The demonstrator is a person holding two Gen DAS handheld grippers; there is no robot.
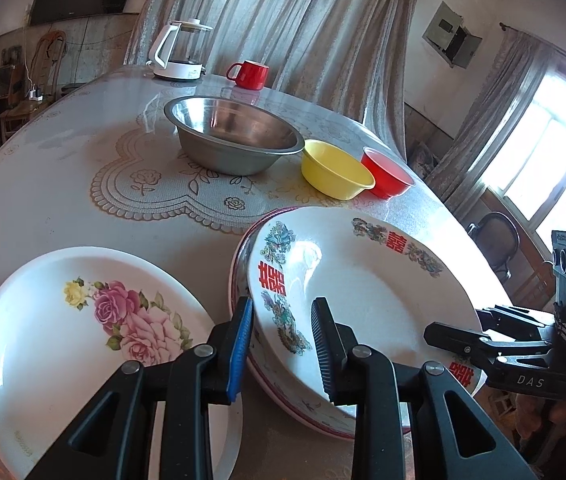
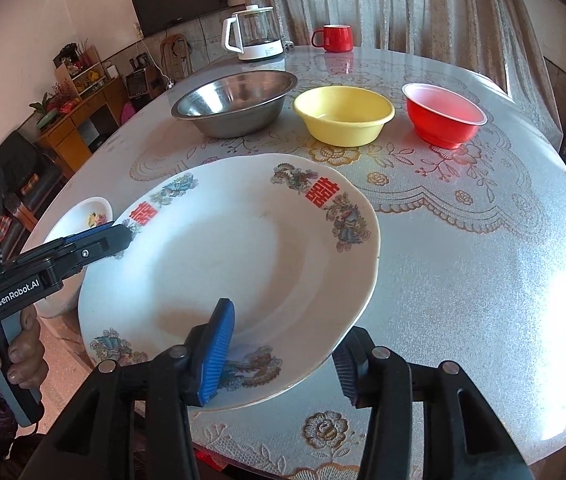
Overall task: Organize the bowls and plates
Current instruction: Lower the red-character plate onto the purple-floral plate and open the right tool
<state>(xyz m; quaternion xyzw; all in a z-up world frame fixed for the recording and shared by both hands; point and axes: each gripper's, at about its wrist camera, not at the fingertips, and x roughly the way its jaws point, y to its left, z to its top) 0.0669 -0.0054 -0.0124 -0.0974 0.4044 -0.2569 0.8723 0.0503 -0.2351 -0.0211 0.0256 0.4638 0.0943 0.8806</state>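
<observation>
A white plate with red characters and bird motifs (image 1: 371,288) (image 2: 251,264) is held tilted above the table, over a red-rimmed plate (image 1: 239,268) beneath it. My left gripper (image 1: 283,344) straddles its left rim, one finger on each face. My right gripper (image 2: 283,352) straddles its near rim; it also shows in the left wrist view (image 1: 483,344). A rose-patterned plate (image 1: 83,344) (image 2: 91,212) lies to the left. A steel bowl (image 1: 235,136) (image 2: 235,100), a yellow bowl (image 1: 335,172) (image 2: 343,114) and a red bowl (image 1: 387,172) (image 2: 443,114) stand in a row behind.
A white electric kettle (image 1: 181,50) (image 2: 253,34) and a red mug (image 1: 249,74) (image 2: 335,38) stand at the far side of the round table (image 1: 43,184) (image 2: 483,260). Curtains hang behind. The table edge is close to the right gripper.
</observation>
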